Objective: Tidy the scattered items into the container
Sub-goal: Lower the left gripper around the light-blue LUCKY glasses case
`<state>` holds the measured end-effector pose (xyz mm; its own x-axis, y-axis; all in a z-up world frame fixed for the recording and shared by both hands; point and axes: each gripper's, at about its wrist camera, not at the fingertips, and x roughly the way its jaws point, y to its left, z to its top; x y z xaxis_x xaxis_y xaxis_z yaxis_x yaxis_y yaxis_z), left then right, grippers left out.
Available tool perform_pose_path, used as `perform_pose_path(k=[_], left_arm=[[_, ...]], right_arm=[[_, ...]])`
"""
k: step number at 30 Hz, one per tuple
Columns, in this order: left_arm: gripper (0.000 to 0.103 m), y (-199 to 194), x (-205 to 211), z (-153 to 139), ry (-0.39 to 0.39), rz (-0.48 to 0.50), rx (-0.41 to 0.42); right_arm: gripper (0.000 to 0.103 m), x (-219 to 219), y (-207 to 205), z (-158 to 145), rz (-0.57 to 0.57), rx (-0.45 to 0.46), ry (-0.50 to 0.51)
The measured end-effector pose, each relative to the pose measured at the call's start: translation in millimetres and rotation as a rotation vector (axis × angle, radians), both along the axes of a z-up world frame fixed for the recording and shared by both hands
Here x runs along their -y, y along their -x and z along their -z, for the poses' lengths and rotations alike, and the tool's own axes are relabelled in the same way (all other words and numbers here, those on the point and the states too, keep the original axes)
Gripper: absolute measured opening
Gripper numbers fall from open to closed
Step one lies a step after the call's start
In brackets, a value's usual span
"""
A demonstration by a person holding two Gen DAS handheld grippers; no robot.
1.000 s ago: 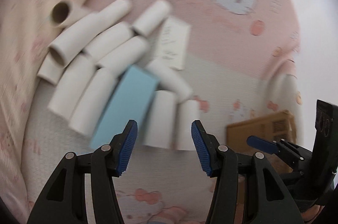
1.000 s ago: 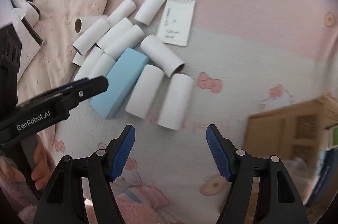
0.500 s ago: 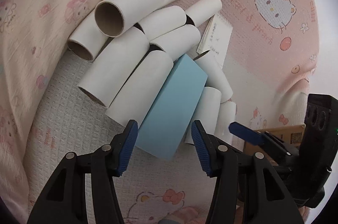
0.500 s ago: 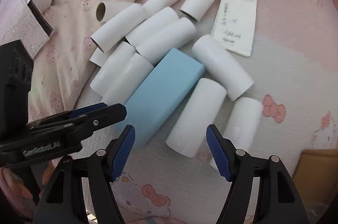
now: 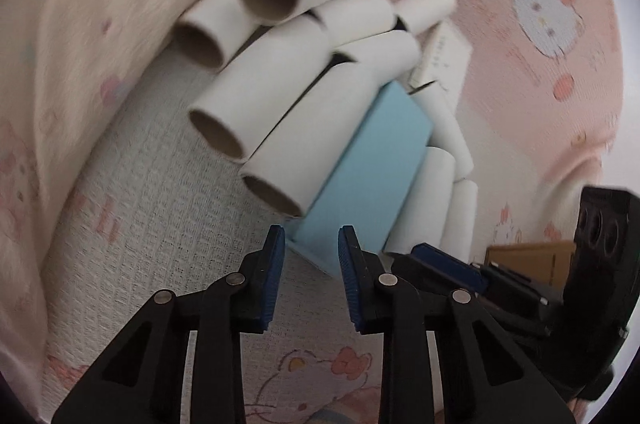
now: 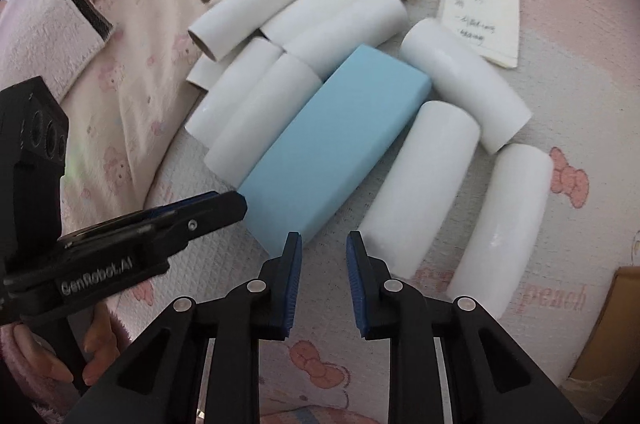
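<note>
Dropped closer to blue box [image 6: 336,144] among white tubes [image 6: 420,184]; left gripper [image 5: 311,244] and right gripper [image 6: 323,250] fingers just narrowed, gripping nothing.

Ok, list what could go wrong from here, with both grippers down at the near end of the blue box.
1. The left gripper, its jaws just closing, reaches only the near corner of the blue box. A corner pinch may slip or let the box swing.
2. Cardboard tubes lie against the box, so lifting it could send them rolling.
3. The right gripper has just closed with nothing visible between its pads, and it crowds the left one.
</note>
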<state>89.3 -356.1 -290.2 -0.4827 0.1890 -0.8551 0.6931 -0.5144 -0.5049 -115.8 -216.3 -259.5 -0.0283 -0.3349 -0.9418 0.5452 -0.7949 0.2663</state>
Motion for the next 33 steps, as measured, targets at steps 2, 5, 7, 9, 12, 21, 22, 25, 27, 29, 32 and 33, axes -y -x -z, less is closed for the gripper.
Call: perform_pose_path(k=[2, 5, 7, 9, 12, 21, 22, 25, 27, 29, 32, 33], left_arm=[[0.030, 1, 4, 6, -0.024, -0.022, -0.003], [0.028, 1, 6, 9, -0.040, -0.041, -0.013], [0.026, 1, 6, 9, -0.027, -0.032, -0.012], [0.026, 2, 5, 9, -0.023, -0.028, -0.013], [0.026, -1, 5, 9, -0.023, -0.034, -0.017], [0.018, 19, -13, 24, -0.218, -0.007, -0.068], [0.018, 21, -12, 23, -0.202, -0.023, -0.074], [0.018, 27, -12, 23, -0.199, -0.014, -0.076], [0.018, 31, -11, 21, -0.175, 0.001, -0.075], [0.025, 34, -8, 23, -0.183, -0.008, -0.073], [0.037, 41, -2, 34, -0.257, -0.020, -0.077], [0.040, 43, -1, 38, -0.287, -0.015, -0.080]], right_arm=[[0.020, 6, -1, 2, -0.013, -0.013, -0.018], [0.020, 14, -3, 12, -0.034, -0.030, -0.100], [0.020, 16, -3, 16, -0.036, -0.030, -0.091], [0.020, 16, -3, 18, -0.035, -0.028, -0.085], [0.020, 13, -2, 18, -0.021, -0.016, -0.055], [0.015, -1, 11, -9, 0.051, 0.008, 0.082], [0.015, -6, 14, -12, 0.073, -0.008, 0.063], [0.015, -20, 21, -11, 0.144, 0.023, 0.086], [0.015, -22, 21, -9, 0.148, 0.001, 0.045], [0.015, -20, 19, -5, 0.138, -0.007, 0.005], [0.015, -14, 16, -4, 0.114, -0.027, -0.009], [0.015, -12, 16, -3, 0.106, -0.030, -0.017]])
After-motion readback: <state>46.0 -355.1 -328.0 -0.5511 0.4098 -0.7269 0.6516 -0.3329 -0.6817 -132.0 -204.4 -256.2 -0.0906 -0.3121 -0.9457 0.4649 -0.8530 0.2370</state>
